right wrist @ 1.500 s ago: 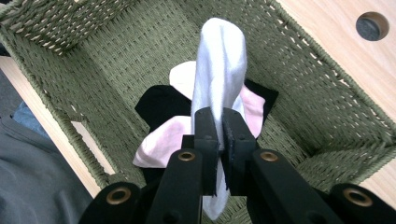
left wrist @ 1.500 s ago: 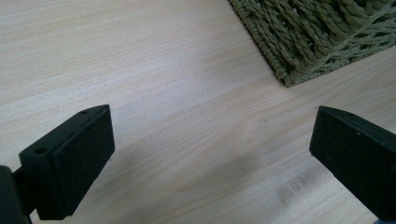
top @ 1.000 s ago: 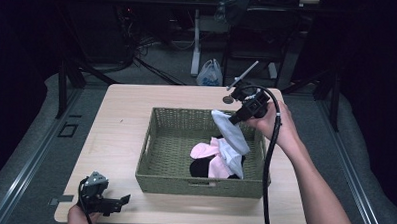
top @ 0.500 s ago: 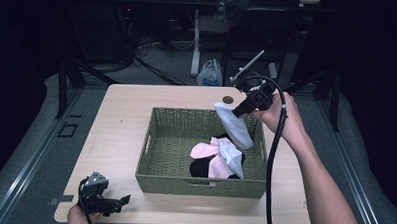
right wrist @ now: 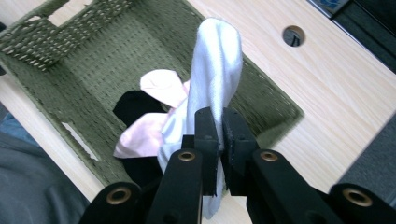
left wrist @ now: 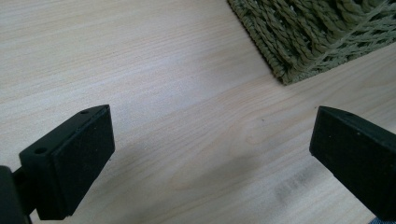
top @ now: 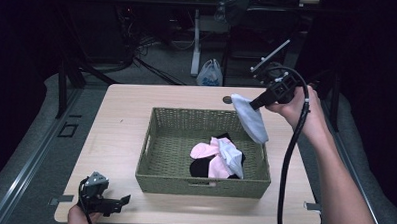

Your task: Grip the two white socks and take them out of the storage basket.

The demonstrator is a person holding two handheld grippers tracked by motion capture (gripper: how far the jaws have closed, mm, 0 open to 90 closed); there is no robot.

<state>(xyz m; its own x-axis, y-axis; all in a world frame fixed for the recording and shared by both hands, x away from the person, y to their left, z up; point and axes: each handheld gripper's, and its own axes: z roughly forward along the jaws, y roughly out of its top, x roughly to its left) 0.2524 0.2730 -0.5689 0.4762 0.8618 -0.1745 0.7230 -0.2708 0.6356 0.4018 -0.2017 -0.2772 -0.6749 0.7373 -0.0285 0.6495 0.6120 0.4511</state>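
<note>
High view: lifting white sock [top: 250, 122] out over wicker basket [top: 160, 176] far-right corner in right gripper [top: 255, 103], long axis slanting near-right, next prob. carry clear & drop on table [top: 124, 107]; left gripper view: jaws wide apart, idle near-left; right gripper view: jaws pinched on sock [right wrist: 215, 79] w/ free end dangling.

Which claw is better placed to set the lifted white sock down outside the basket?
Probably the right claw: it is shut on the white sock, held above the basket's far right corner. The left claw sits open, low at the table's near left corner, holding nothing.
</note>
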